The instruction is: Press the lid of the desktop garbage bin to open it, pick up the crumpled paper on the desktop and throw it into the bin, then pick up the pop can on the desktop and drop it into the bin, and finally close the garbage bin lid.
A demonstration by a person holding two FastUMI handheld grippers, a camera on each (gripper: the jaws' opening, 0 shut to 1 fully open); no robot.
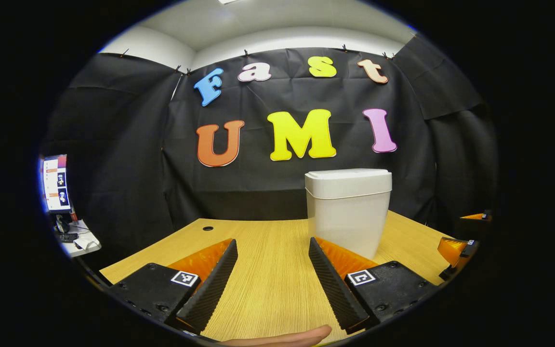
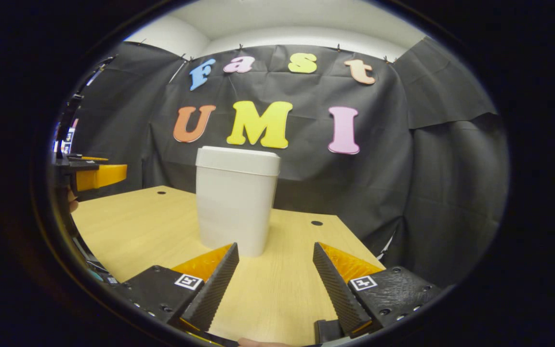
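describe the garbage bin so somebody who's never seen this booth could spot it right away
Start at the wooden desktop in front of the black cloth wall. The garbage bin stands upright on it, a tall pale container that narrows slightly toward its base. A flat, closed lid overhangs its top, and it is the only white thing standing on the wood.

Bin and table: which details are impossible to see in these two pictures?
- Inside of the bin: hidden by its shut lid, both views.
- Table behind the bin: hidden by the bin, both views.
- Right gripper: cut off by the edge, left gripper view.
- Screen: too small to make out, left gripper view.
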